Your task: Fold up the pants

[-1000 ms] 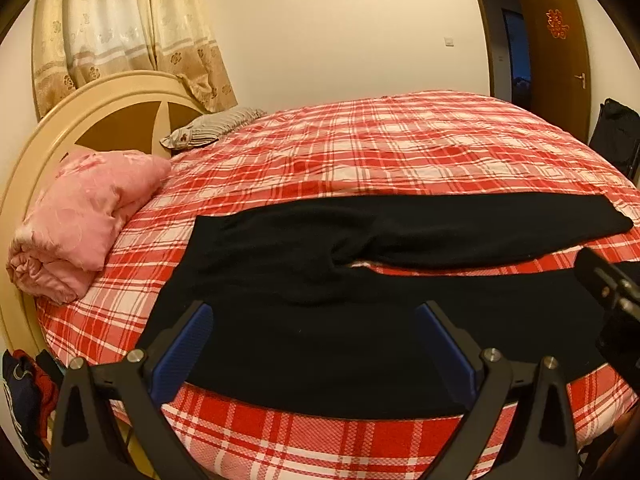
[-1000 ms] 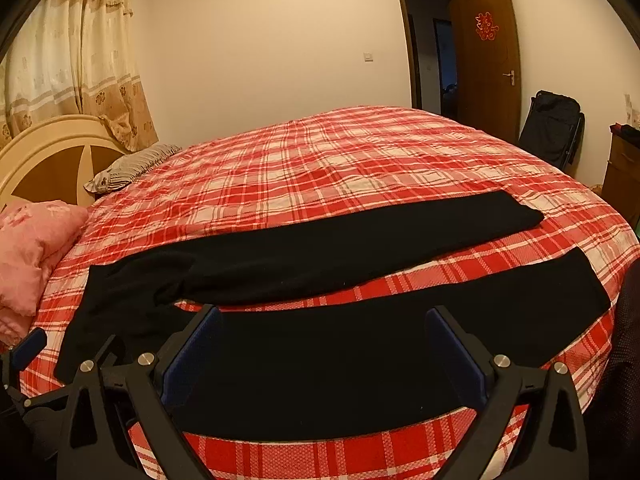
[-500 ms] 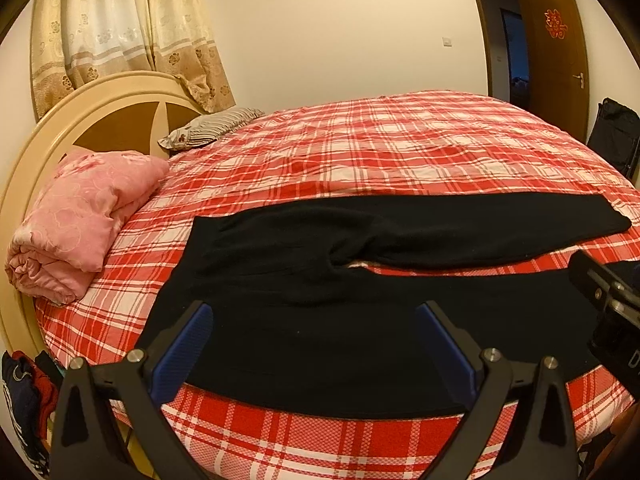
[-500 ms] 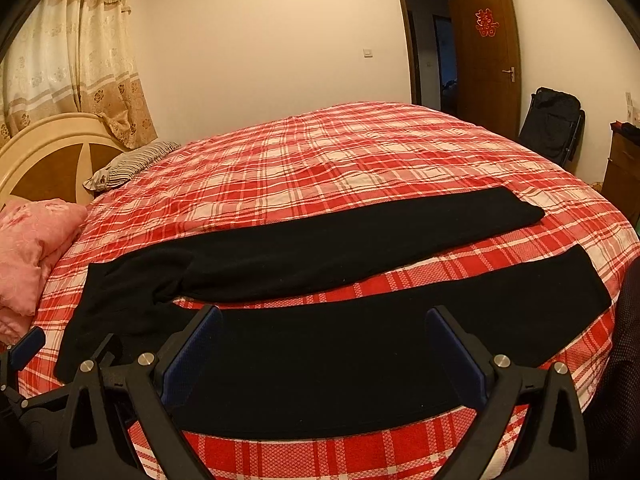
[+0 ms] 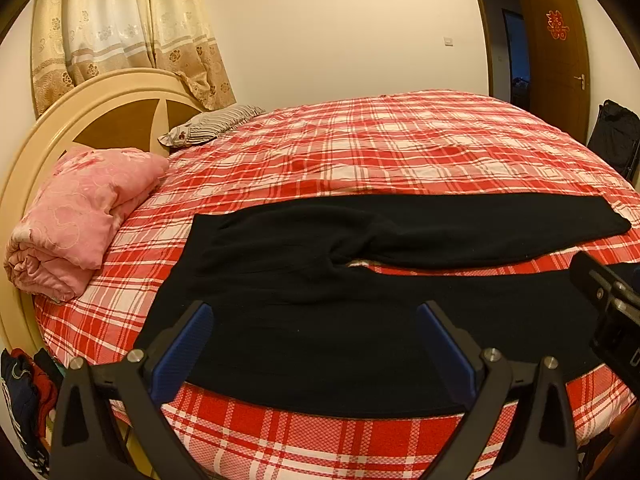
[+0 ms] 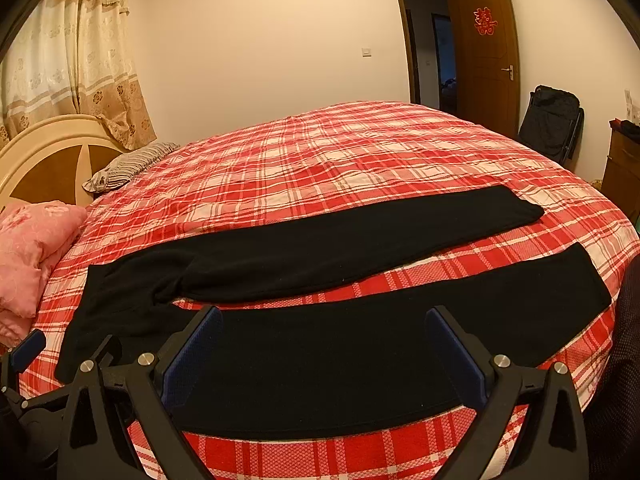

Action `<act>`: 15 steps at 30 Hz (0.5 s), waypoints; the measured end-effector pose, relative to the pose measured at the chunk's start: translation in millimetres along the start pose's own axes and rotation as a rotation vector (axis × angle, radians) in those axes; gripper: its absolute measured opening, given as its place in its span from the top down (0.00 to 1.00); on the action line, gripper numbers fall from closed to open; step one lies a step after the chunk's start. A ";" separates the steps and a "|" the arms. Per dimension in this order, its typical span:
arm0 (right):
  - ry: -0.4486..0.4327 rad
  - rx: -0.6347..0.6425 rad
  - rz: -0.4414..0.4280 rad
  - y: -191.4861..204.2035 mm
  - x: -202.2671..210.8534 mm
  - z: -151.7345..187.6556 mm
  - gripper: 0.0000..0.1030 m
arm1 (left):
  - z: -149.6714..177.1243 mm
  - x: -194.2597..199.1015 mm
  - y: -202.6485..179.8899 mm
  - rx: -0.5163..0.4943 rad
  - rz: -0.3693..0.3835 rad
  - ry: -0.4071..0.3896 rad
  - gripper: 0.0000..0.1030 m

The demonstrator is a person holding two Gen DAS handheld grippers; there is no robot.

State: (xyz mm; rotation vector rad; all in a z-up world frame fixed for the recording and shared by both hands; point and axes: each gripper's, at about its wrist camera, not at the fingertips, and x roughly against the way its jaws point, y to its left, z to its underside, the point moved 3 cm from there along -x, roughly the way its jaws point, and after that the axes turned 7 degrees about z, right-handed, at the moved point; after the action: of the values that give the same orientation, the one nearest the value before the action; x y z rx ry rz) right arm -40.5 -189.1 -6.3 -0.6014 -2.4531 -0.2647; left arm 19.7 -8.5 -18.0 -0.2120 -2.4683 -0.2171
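Note:
Black pants (image 5: 320,264) (image 6: 340,248) lie spread flat on the red plaid bed (image 5: 380,148) (image 6: 320,160), waist at the left, both legs running to the right with a strip of bedspread between them. My left gripper (image 5: 314,330) hovers open above the near leg close to the waist. My right gripper (image 6: 324,334) hangs open over the middle of the near leg. Nothing is between either pair of blue pads. Part of the right gripper's body shows at the right edge of the left wrist view, and a left blue pad (image 6: 28,350) shows at the lower left of the right wrist view.
A folded pink quilt (image 5: 80,216) and a striped pillow (image 5: 208,128) lie by the cream headboard (image 5: 92,108). Clothes (image 5: 24,392) lie on the floor at left. An open brown door (image 6: 486,56), a black folding chair (image 6: 554,124) and a wooden cabinet (image 6: 624,168) stand at right.
Both grippers have drifted only slightly; the pants look a little lower and nearer in both views. Both stay open and the pants have not moved.

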 end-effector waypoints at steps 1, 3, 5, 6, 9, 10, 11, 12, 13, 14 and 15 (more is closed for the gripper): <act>0.000 -0.001 0.000 -0.2 -0.2 0.2 0.01 | 0.1 -0.2 0.5 0.000 0.000 0.000 0.00; 0.002 -0.003 -0.001 -0.7 -0.6 0.7 0.01 | 0.5 -0.3 0.9 -0.001 -0.001 0.001 0.00; 0.004 -0.004 -0.001 -1.1 -0.6 1.5 0.01 | 1.1 -0.2 2.1 -0.001 0.002 0.003 0.00; 0.005 -0.004 -0.001 -1.3 -0.6 1.5 0.01 | 1.1 -0.1 2.6 0.000 0.004 0.004 0.00; 0.005 -0.004 0.000 -1.7 -0.8 1.6 0.01 | 1.1 -0.1 2.8 0.000 0.004 0.005 0.00; 0.005 -0.005 -0.001 -1.7 -0.8 1.4 0.01 | 1.1 0.1 3.0 0.000 0.005 0.005 0.00; 0.006 -0.005 -0.002 -1.7 -0.9 1.5 0.01 | 1.0 -0.2 2.7 0.000 0.005 0.005 0.00; 0.007 -0.005 -0.002 -1.9 -1.0 1.6 0.01 | 1.0 -0.2 2.7 0.000 0.005 0.005 0.00; 0.008 -0.005 -0.002 -2.0 -1.2 1.8 0.01 | 1.0 -0.1 2.6 -0.001 0.005 0.005 0.00; 0.007 -0.006 -0.002 -1.9 -1.3 1.7 0.01 | 1.1 0.0 2.7 -0.001 0.005 0.005 0.00; 0.007 -0.006 -0.002 -1.9 -1.3 1.7 0.01 | 1.0 -0.1 2.7 0.000 0.004 0.005 0.00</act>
State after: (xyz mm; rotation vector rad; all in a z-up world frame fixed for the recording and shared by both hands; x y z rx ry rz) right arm -41.3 -190.6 -8.4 -0.6000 -2.4473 -0.2743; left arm 19.7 -5.7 -18.6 -0.2162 -2.4623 -0.2156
